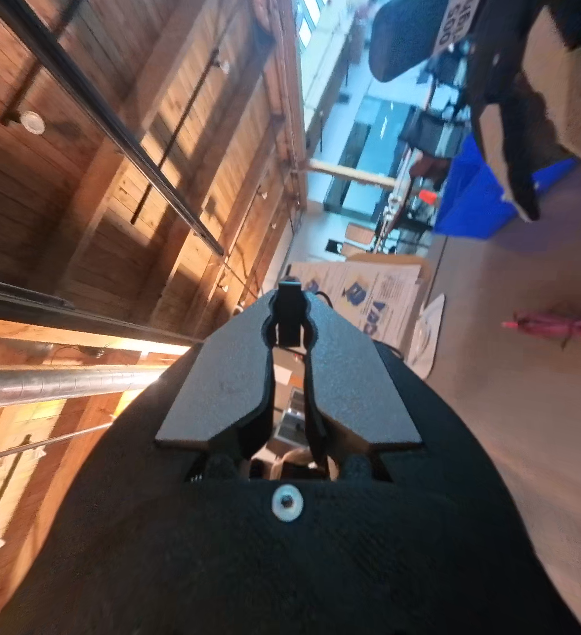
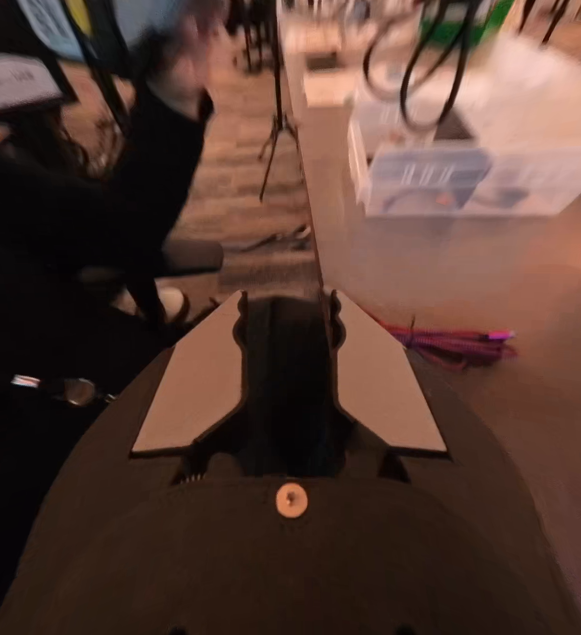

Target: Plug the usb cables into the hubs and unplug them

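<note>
Left tongs (image 1: pixel 289 302) clamp a black plug (image 1: pixel 289 323); purple cable (image 1: pixel 557 326) lies apart.

The left tongs (image 1: pixel 289 309) are matt black with a fine grainy texture and grip a black plug (image 1: pixel 289 318). Above them run warm brown ceiling boards (image 1: pixel 76 165) crossed by a dull silver pipe (image 1: pixel 52 385). To their right lie a pink cable bundle (image 1: pixel 570 326) on the tan bench (image 1: pixel 509 395) and, beyond it, a bright blue bin (image 1: pixel 474 199). The right tongs (image 2: pixel 287 302) look dark; beside them lies a purple and pink braided cable (image 2: pixel 454 343).
</note>
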Action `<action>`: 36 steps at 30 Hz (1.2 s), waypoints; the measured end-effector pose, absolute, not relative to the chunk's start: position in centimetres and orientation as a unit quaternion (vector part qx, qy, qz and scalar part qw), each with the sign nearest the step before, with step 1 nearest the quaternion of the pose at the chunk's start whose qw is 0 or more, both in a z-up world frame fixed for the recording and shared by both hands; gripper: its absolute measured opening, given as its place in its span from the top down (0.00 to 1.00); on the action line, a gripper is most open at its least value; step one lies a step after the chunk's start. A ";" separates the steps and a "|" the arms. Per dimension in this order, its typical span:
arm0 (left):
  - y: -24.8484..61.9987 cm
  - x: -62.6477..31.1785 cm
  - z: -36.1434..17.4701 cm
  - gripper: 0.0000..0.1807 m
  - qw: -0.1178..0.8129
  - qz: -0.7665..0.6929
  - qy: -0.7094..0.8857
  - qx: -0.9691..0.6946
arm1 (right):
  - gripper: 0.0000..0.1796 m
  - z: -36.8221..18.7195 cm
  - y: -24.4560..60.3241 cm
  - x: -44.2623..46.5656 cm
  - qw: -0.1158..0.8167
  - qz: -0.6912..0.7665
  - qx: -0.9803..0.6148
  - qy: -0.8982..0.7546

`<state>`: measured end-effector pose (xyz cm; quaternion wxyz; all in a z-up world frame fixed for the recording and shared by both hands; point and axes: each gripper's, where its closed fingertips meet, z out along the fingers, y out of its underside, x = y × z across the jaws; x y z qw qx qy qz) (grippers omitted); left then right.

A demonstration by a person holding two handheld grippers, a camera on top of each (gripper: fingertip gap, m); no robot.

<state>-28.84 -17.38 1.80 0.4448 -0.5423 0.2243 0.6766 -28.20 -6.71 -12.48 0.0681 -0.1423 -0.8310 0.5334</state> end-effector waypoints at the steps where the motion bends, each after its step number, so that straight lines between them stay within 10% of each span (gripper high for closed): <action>1: -17.3 -29.5 1.2 0.96 0.429 0.679 0.225 -0.552 | 0.75 -14.2 -6.9 -28.9 0.075 0.507 -0.149 -0.845; 36: -15.9 -33.6 -2.5 0.95 0.396 0.641 0.230 -0.616 | 0.89 -23.8 -13.7 -36.0 -0.088 0.379 -0.029 -0.921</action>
